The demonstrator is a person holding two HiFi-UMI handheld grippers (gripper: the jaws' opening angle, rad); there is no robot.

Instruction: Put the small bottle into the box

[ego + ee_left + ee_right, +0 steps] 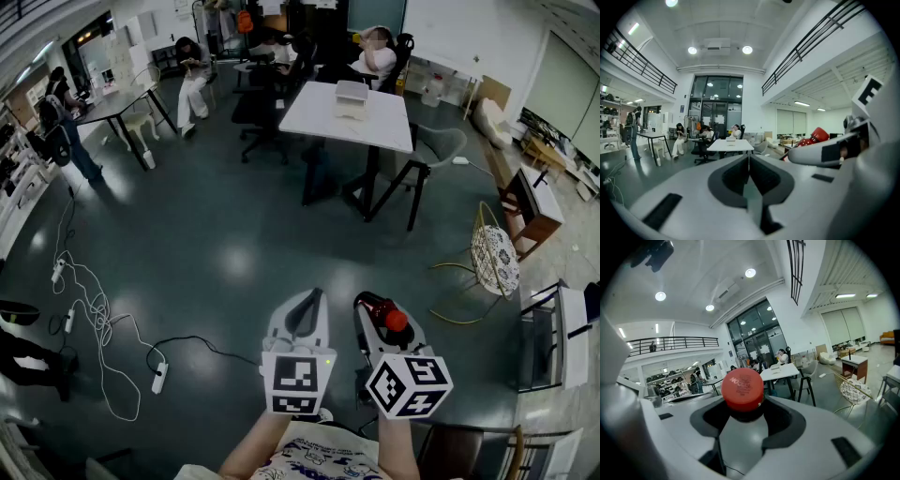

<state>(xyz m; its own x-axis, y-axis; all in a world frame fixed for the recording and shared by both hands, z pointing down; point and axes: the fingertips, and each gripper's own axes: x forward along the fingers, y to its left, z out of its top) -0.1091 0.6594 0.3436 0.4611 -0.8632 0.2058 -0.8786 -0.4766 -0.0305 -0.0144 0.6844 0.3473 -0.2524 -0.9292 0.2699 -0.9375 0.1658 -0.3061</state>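
My right gripper is shut on a small bottle with a red cap, held in the air over the dark floor. In the right gripper view the red-capped bottle sits in the recess between the two jaws and points forward. Just to its left, my left gripper is shut, its jaws meeting along a seam with nothing between them. The red cap also shows at the right of the left gripper view. A pale box-like thing lies on a white table far ahead.
Cables and power strips trail over the floor at the left. A wire chair and desks stand at the right. Office chairs surround the white table. People sit at the back, and one stands at the far left.
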